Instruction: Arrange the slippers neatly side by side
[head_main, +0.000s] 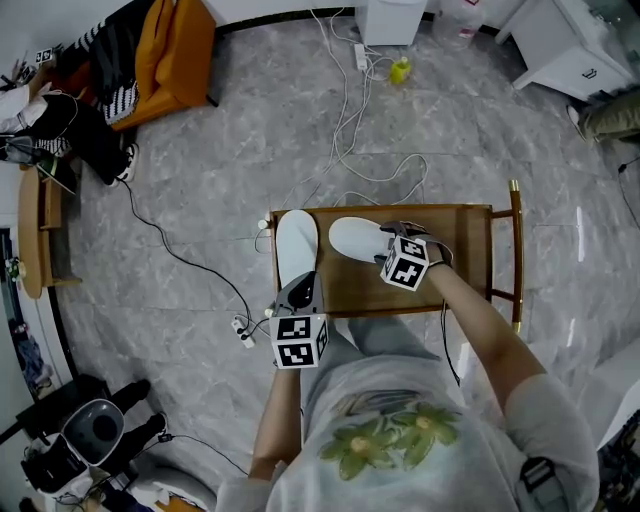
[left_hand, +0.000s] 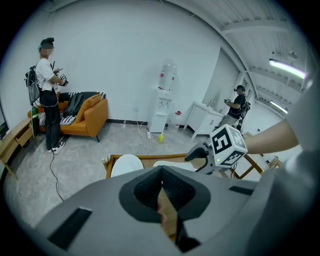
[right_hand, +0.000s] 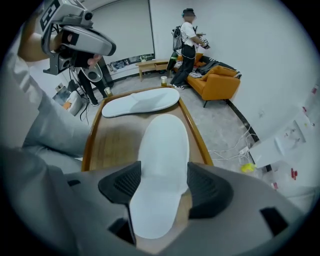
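right gripper (right_hand: 163, 179) wide open, straddling one end of a white slipper (right_hand: 162, 142) that lies flat on the table (head_main: 465, 265). pads just beside its edges, no grip. other slipper (head_main: 296, 245) lies along the left rim, apart, not parallel. left gripper (left_hand: 161, 172) closed, empty, at the near rim. bare wood on the right.

Bare tabletop (head_main: 338, 283) between two slippers (head_main: 296, 242)

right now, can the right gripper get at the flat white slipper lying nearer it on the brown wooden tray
Probably yes. The right gripper already has its jaws open on either side of the white slipper, pads seemingly not pressing it, and nothing on the wooden tray blocks it.
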